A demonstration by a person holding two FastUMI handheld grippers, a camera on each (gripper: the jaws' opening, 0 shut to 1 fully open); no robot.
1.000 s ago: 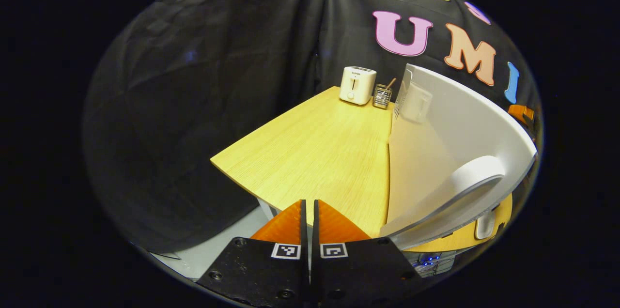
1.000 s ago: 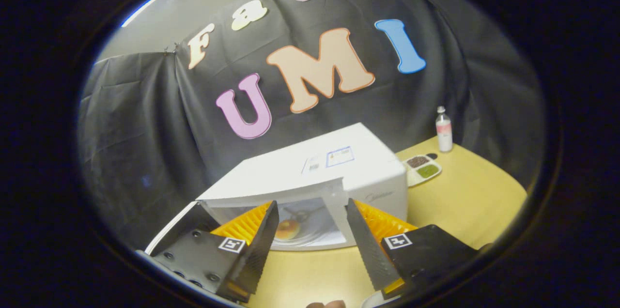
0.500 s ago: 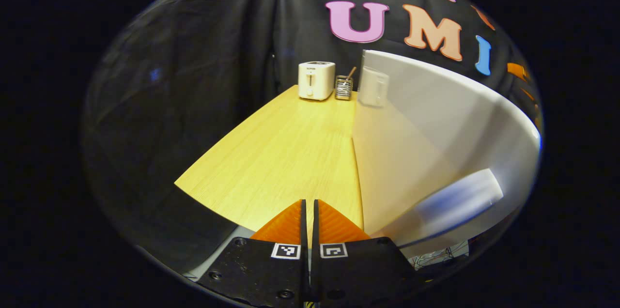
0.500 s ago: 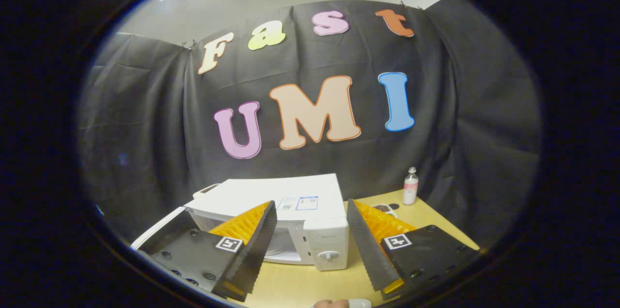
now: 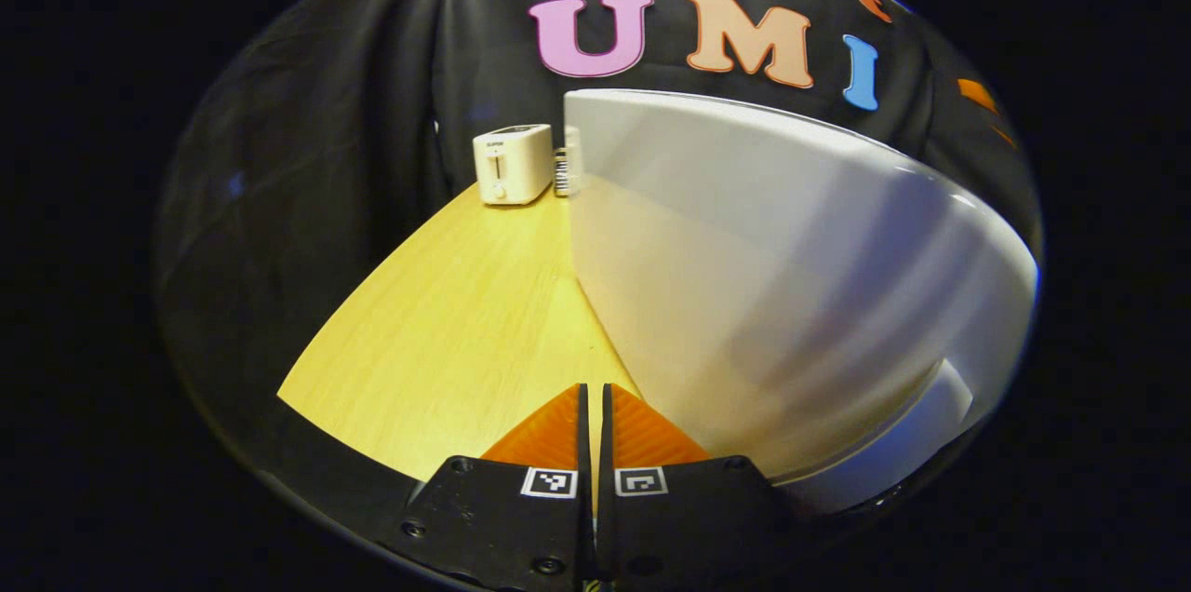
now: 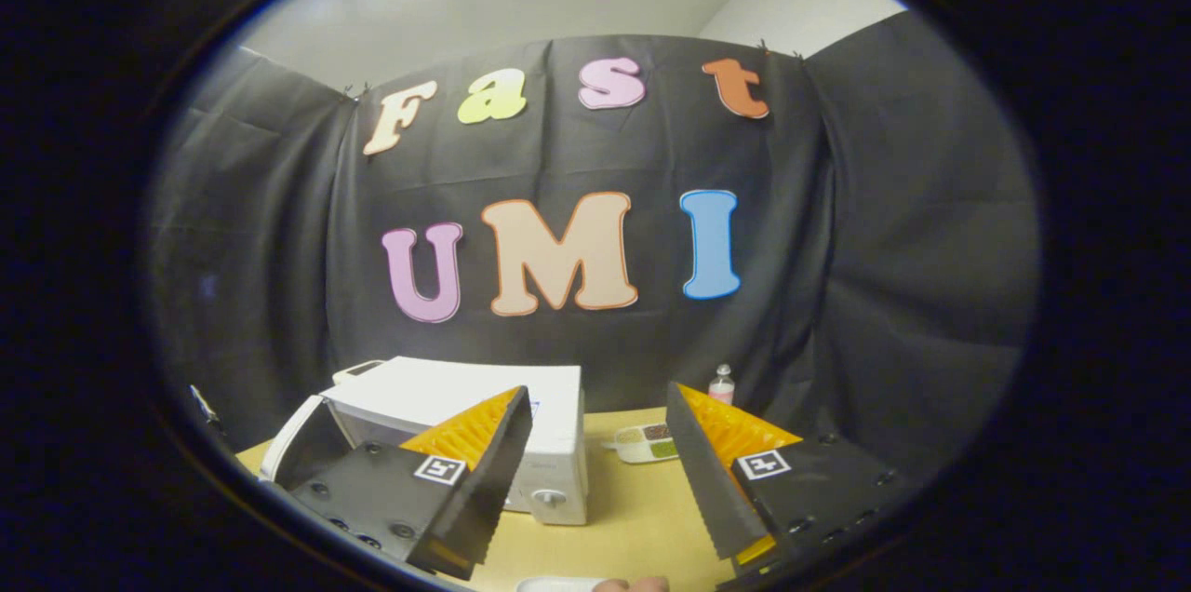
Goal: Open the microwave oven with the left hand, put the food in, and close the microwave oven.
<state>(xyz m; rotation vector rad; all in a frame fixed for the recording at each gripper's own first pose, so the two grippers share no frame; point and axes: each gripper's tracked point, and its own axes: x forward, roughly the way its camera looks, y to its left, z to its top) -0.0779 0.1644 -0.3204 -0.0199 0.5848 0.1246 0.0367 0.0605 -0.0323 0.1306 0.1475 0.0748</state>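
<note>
Left gripper (image 5: 592, 406): fingers pressed together, nothing held, seen at bottom centre of the left gripper view. Just right of it, the white microwave door (image 5: 772, 294) is seen blurred across the right half, over the wooden table (image 5: 447, 331). A toaster (image 5: 511, 164) is seen at upper centre. Right gripper (image 6: 595, 443): fingers spread wide, empty. Microwave (image 6: 502, 424) is located lower left behind them.
</note>
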